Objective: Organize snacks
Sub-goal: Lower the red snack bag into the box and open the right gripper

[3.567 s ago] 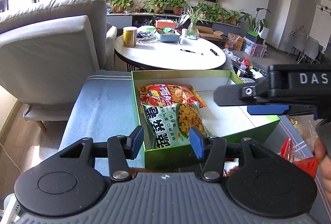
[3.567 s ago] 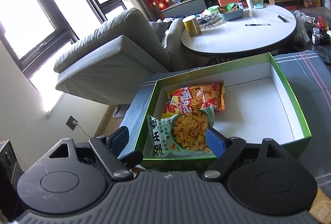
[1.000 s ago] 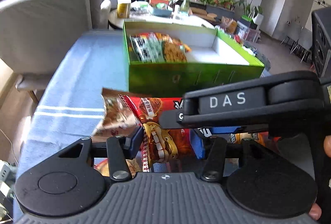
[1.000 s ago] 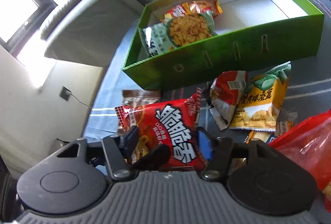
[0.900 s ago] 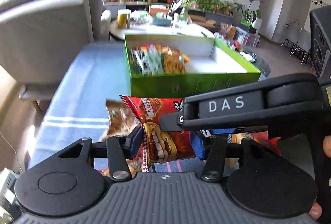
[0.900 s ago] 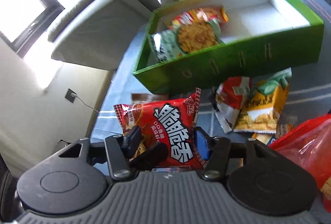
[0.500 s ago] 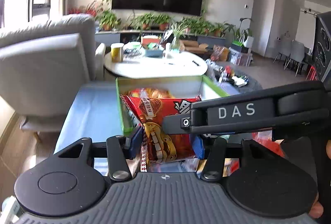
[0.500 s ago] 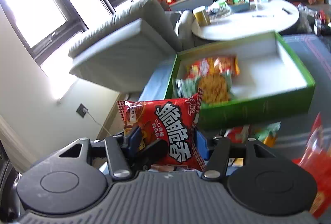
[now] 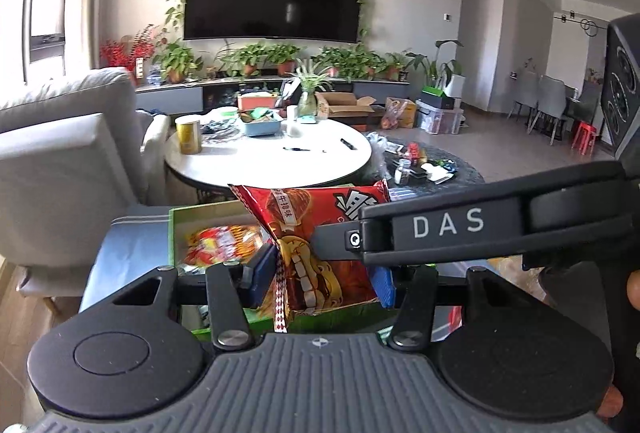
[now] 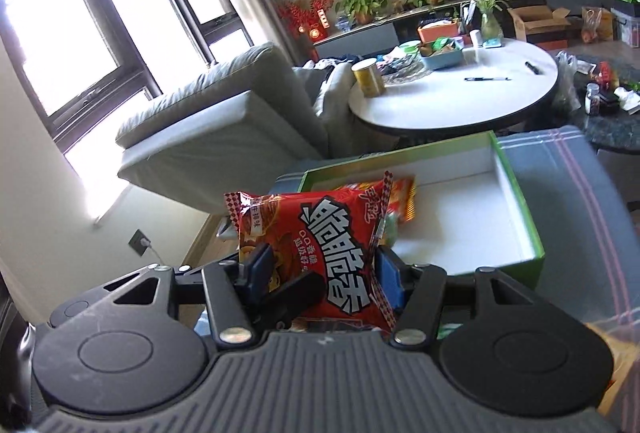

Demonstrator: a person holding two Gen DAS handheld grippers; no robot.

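I held one red crinkled foil snack bag [image 10: 320,253] between both tools at once. My right gripper [image 10: 324,273] pinched it across its lower half, blue pads pressed against both side edges; my left gripper [image 9: 324,273] clamped the same bag, seen edge-on there, with its serrated seam hanging between the pads. The bag was off the surface, in front of the near left corner of the open green cardboard box with a white inside [image 10: 516,193].

The box's right half lay bare white, walled on all four sides by a low green rim. Its left end held one orange-red packet [image 9: 224,241], and a green packet [image 10: 390,227] peeked out behind my bag; I counted two in the box. Past its far rim stood a round white table [image 10: 460,101], just beside the blue-grey striped cloth surface [image 10: 576,193] the box sat on, and a grey armchair [image 10: 224,129] crowded the left side.

Large white Chinese characters ran across the bag's face, with smaller ones I could not read. The right tool's black arm [image 9: 480,225], crossing the left view, carried the letters "DAS".
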